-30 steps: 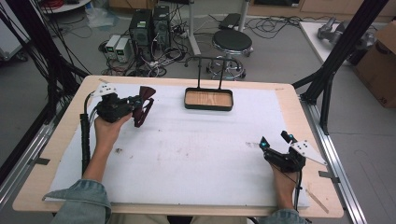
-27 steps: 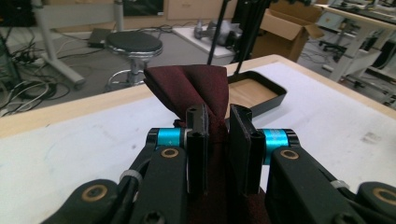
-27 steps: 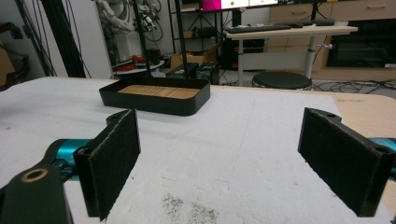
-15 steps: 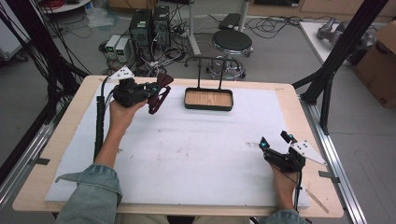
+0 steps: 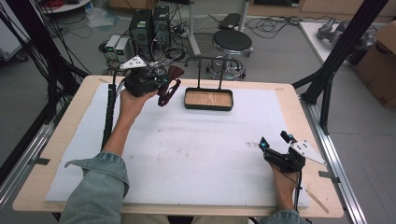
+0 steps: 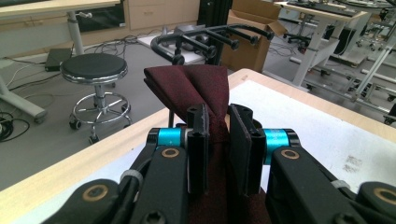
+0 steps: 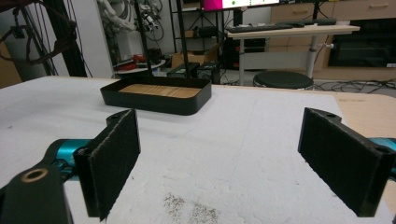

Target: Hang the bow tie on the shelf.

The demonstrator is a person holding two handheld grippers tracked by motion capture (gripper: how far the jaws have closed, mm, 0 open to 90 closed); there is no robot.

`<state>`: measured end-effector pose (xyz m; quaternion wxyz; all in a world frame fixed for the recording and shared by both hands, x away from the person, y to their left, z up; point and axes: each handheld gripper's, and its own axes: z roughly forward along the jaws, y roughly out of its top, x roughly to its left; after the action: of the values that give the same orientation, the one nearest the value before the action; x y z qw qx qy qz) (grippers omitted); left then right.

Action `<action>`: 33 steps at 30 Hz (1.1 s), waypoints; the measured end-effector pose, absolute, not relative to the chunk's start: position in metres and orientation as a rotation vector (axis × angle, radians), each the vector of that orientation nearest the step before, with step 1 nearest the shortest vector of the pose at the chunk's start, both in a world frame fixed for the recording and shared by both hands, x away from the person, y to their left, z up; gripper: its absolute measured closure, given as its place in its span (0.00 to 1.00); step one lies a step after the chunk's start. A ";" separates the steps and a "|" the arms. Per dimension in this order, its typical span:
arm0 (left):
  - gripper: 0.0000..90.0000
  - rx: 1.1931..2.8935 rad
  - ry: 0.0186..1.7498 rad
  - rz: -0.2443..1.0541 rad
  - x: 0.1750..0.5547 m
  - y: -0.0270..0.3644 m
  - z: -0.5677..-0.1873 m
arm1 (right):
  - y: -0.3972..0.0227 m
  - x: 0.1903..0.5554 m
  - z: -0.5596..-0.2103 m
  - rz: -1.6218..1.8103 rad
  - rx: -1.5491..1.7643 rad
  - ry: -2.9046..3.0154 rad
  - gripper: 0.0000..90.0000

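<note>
Dark red tie (image 6: 196, 88) pinched in left gripper (image 6: 218, 140), near table's (image 5: 285, 95) far edge, probably airborne.

— Where's my left gripper (image 5: 161, 86) sitting?

— Up at eleven o'clock on the table (image 5: 289, 100), lifted off the white mat (image 5: 196, 149). I have it clamped on the bow tie (image 5: 169, 84), which sticks out toward the tray (image 5: 208, 99).

— And the tray?

— At twelve, near the mat's far edge, a rack (image 5: 208, 70) rising behind it. A stool (image 5: 232, 43) stands on the floor beyond.

— Right side?

— My right gripper (image 5: 275, 143) rests on the mat at five o'clock, jaws spread, well apart from the tray.
</note>
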<state>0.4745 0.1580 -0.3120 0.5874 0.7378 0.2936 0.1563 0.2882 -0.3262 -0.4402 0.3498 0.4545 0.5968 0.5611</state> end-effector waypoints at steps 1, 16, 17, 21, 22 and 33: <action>0.86 1.722 0.683 0.364 0.476 0.155 -0.311 | -0.326 0.288 -0.440 1.452 1.176 1.548 0.14; 0.86 1.691 0.682 0.311 0.500 0.136 -0.305 | -0.327 0.289 -0.440 1.449 1.179 1.551 0.14; 0.86 1.688 0.681 0.307 0.501 0.135 -0.304 | -0.326 0.289 -0.441 1.451 1.179 1.549 0.13; 0.86 1.658 0.675 0.278 0.508 0.129 -0.300 | -0.326 0.289 -0.440 1.451 1.176 1.550 0.14; 0.86 1.654 0.675 0.273 0.510 0.128 -0.299 | -0.326 0.289 -0.441 1.455 1.174 1.549 0.14; 0.86 1.604 0.764 0.288 0.532 0.127 -0.298 | -0.326 0.289 -0.440 1.457 1.175 1.555 0.14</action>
<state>0.5318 0.1268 -0.2980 0.6218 0.6979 0.3325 0.1252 0.2893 -0.3261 -0.4404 0.3468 0.4528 0.5994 0.5617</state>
